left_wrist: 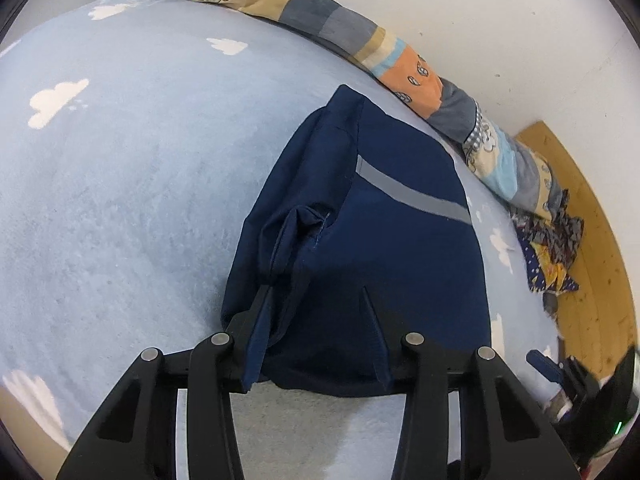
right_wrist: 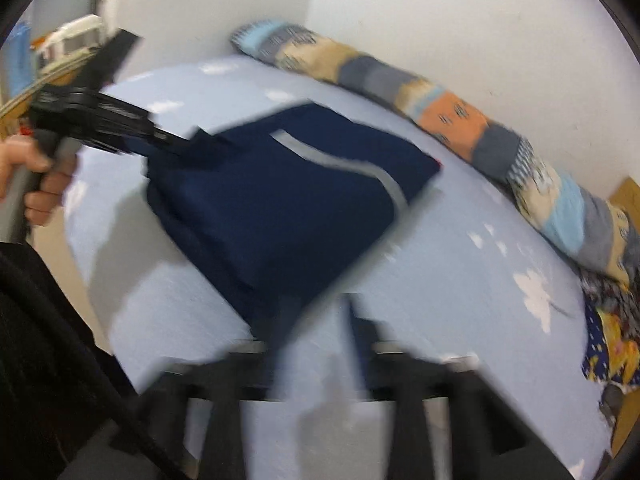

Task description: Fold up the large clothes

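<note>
The navy garment (left_wrist: 360,248) lies folded into a rough rectangle on the bed (left_wrist: 120,200), directly ahead of the left tongs (left_wrist: 316,304) and reaching back between their two black fingers. The left tongs stand wide, with the garment's near edge draped over the crossbar between the fingers; a narrow strip of the cloth hangs along the inner side of the left finger (left_wrist: 260,312), and whether the fingers press on anything cannot be told. The garment is smooth, matte woven fabric with stitched seams, a pocket-like flap on its left part and a pale grey reflective stripe (left_wrist: 412,192) running diagonally across its upper layer.

In the right wrist view, which is heavily blurred, the garment (right_wrist: 280,200) sits ahead and slightly left of the right tongs (right_wrist: 320,320), with its near corner reaching down to them. Their opening cannot be told, nor whether they touch the cloth. Far left of them, the left tongs (right_wrist: 176,138) touch the garment's far-left corner, with the person's hand (right_wrist: 36,184) on the grey handle.

The bed cover is soft, fuzzy light blue with white cloud shapes. Beyond the garment, a long padded patchwork bolster (left_wrist: 360,36) in blue, grey, beige and orange lines the white wall (left_wrist: 500,12). To the right lies a crumpled patterned cloth (left_wrist: 552,248) against wooden boards (left_wrist: 592,220).
</note>
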A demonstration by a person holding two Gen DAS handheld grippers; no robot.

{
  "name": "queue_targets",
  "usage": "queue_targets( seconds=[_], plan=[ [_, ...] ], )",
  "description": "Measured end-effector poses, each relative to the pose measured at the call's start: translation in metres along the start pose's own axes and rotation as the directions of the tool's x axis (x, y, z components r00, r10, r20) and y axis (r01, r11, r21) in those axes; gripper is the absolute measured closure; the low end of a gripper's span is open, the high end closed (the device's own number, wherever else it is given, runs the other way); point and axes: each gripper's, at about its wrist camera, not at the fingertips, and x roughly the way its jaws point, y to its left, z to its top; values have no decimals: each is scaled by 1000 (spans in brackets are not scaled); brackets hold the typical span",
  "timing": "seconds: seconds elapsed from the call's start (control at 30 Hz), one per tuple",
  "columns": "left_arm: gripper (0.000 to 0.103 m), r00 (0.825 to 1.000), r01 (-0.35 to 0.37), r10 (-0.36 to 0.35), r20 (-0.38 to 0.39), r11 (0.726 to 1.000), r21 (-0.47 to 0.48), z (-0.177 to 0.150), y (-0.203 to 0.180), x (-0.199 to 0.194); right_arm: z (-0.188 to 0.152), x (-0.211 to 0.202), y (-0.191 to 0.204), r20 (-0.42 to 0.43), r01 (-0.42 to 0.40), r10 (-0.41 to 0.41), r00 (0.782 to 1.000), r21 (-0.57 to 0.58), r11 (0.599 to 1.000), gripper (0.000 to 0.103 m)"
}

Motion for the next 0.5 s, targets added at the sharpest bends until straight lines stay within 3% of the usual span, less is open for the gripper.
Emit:
queue_targets(
  seconds=[0.17,0.37,0.43,0.5],
  plan=[
    [60,1000,1,-1,3,1000,-27,2,7,1,5,27,64,10,142,-145,989,-275,951,41],
    [60,1000,2,-2,-2,999,-39,3,12,2,12,61,92,51,288,-289,956,-353,890,41],
    [60,1000,-5,5,-6,1000,-27,3,10,3,16,70,84,2,296,-311,950,-317,901,67],
    [60,1000,1,-1,-7,1000,-17,3,9,3,22,60,66,-26,245,-257,966,-226,943,72]
  ],
)
